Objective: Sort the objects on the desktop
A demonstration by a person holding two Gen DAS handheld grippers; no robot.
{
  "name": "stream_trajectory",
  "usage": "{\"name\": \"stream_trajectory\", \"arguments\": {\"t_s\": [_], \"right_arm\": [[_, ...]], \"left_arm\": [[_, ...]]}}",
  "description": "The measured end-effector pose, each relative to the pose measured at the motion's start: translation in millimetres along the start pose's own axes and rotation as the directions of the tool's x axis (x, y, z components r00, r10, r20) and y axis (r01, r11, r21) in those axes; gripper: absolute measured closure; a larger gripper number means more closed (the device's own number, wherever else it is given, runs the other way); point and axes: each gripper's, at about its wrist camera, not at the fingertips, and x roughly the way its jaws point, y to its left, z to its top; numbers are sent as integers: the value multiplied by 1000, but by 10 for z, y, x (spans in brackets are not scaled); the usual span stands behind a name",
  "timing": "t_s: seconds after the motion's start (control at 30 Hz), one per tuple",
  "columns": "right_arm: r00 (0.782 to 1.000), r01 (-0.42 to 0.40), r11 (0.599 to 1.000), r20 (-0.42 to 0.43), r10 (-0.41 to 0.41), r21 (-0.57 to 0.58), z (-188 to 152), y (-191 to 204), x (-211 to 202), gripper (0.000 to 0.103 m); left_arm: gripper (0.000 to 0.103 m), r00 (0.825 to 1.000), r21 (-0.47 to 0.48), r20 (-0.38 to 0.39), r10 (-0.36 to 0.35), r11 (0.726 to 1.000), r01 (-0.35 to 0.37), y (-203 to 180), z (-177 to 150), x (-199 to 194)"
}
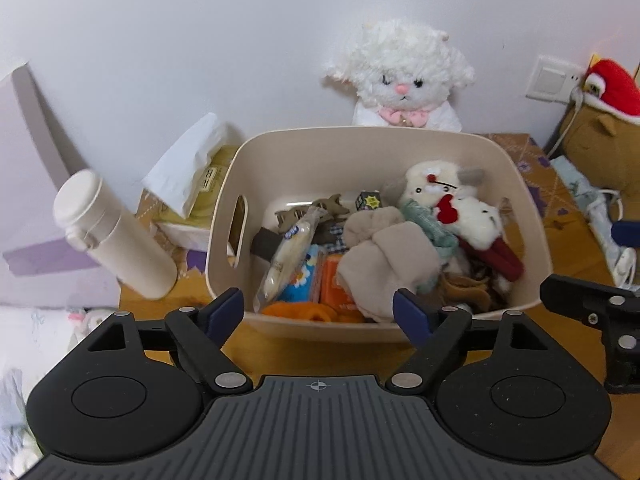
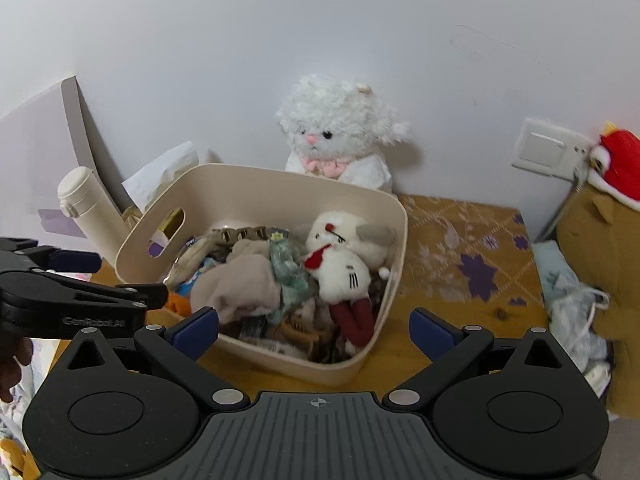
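My left hand-held gripper (image 1: 318, 314) hovers at the near rim of the cream plastic storage bin (image 1: 516, 168) with its blue-padded jaws spread wide and nothing between them. My right hand-held gripper (image 2: 314, 330) is also wide and empty, poised over the bin's near right corner (image 2: 394, 240), with the wooden desk (image 2: 400, 364) showing under it.

The bin stands on the desk near the far wall and is heaped full. Inside, a small white plush doll with dark red legs and a red heart (image 1: 460, 208) lies toward the right, a folded beige knitted cloth (image 1: 384, 268) sits in the middle, a clear-wrapped pale snack bar (image 1: 288, 252) leans toward the left, an orange packet (image 1: 334, 284) lies at the near side, and a brown claw hair clip (image 1: 304, 212) rests at the far side.

Just behind the bin, a fluffy white lamb toy with a pink bow (image 1: 404, 80) sits against the wall. To the left of the bin stand a cream insulated bottle (image 1: 116, 240) and a tissue box with a white tissue sticking up (image 1: 192, 184). At the far right sits a brown plush wearing a red hat (image 2: 616, 172).
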Motion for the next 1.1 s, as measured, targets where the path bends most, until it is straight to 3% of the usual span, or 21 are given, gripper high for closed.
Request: {"name": "stream_trajectory", "arguments": {"t_s": [0.73,1.0,1.1], "right_arm": [[998,12,999,70,-9,-41,-767,-221,-1126,0],[999,24,997,44,-27,71,-1048,-343,-1456,0],[999,11,993,28,-15,118,-1162,-396,-1557,0]], "left_arm": [[20,996,51,87,-7,999,2,-391,-810,-1098],[20,989,48,144,46,997,-53,-603,-1142,-1562],[20,990,12,136,32,999,-34,-622,-1244,-1700]]}}
